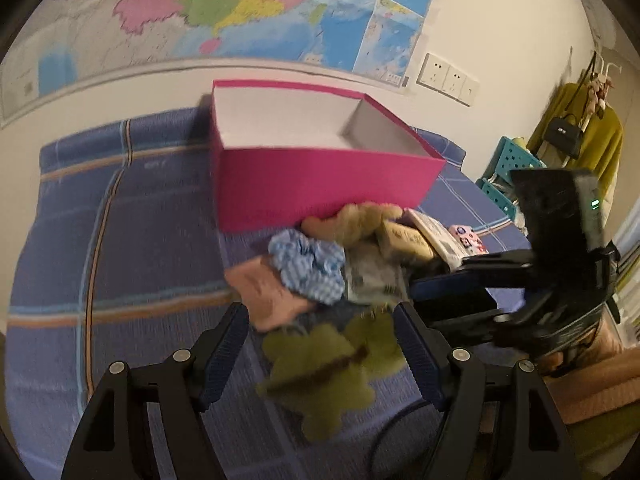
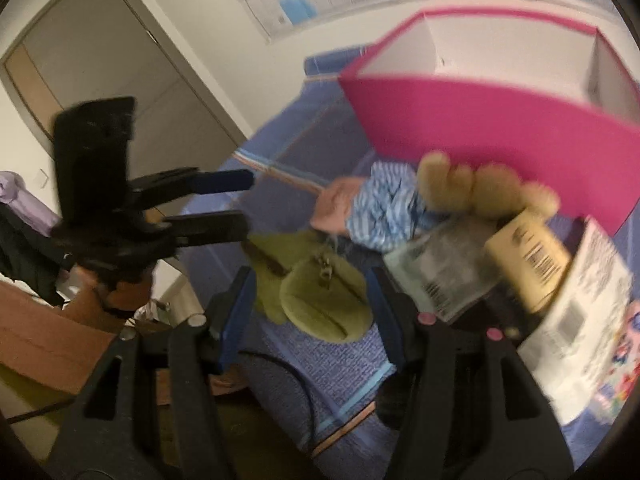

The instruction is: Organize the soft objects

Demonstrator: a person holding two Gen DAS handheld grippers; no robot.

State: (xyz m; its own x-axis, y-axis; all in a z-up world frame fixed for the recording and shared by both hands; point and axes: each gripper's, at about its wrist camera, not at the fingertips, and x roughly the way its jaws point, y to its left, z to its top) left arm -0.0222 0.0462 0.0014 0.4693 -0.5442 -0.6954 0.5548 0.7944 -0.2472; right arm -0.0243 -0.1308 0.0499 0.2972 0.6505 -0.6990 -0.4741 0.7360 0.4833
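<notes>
Soft toys, a green plush (image 1: 320,364) nearest, lie heaped on the bed (image 1: 120,240) before the open pink box (image 1: 320,184), handy for loading; both grippers, left (image 1: 322,356) and right (image 2: 310,308), hover with jaws open, empty.

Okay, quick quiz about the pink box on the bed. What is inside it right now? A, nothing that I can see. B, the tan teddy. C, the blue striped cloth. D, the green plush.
A: the pink box shows only bare white walls inside, while the green plush, blue striped cloth and tan teddy all lie on the bed in front of it.
</notes>
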